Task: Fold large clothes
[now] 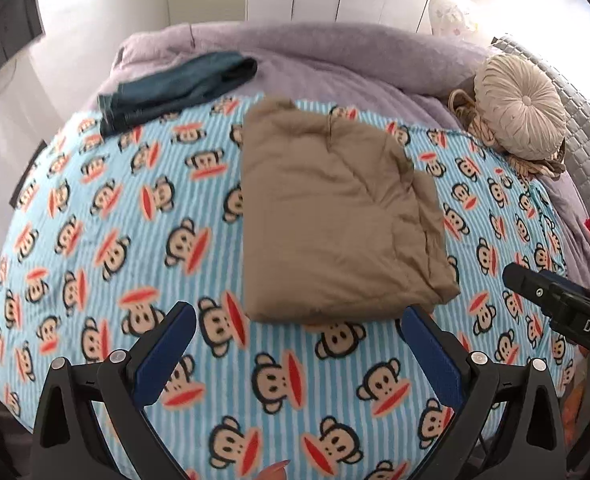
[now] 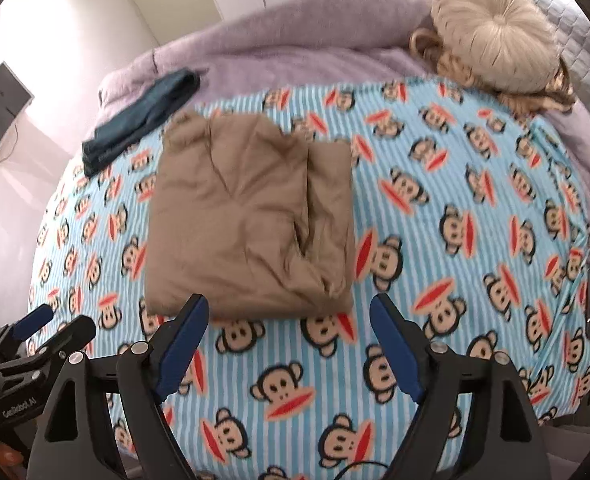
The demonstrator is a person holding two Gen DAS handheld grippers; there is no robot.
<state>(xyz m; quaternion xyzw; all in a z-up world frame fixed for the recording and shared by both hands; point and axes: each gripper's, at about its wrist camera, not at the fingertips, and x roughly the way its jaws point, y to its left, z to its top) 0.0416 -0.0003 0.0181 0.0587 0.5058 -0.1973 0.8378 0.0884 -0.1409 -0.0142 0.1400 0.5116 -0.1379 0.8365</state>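
Across the bed spreads a lilac blanket (image 1: 335, 52), and over its near part lies a blue striped monkey-print blanket (image 1: 135, 248) that fills most of both views. On that printed blanket, roughly in its middle, sits the tan garment (image 1: 335, 216), folded into a thick, rumpled rectangle with a narrower folded layer showing along its right side; in the right wrist view the same tan garment (image 2: 251, 220) lies just beyond the fingertips. Behind it, toward the far left, a dark teal garment (image 1: 175, 88) lies folded, straddling the edge where the printed blanket meets the lilac one. At the far right a round pleated cream cushion (image 1: 519, 108) rests on a bundle of tan braided material.

Nearest the cameras, the left gripper (image 1: 299, 324) hovers with its blue-padded fingers spread wide, holding nothing, just short of the tan garment's near edge. Likewise the right gripper (image 2: 291, 312) is spread wide and empty.
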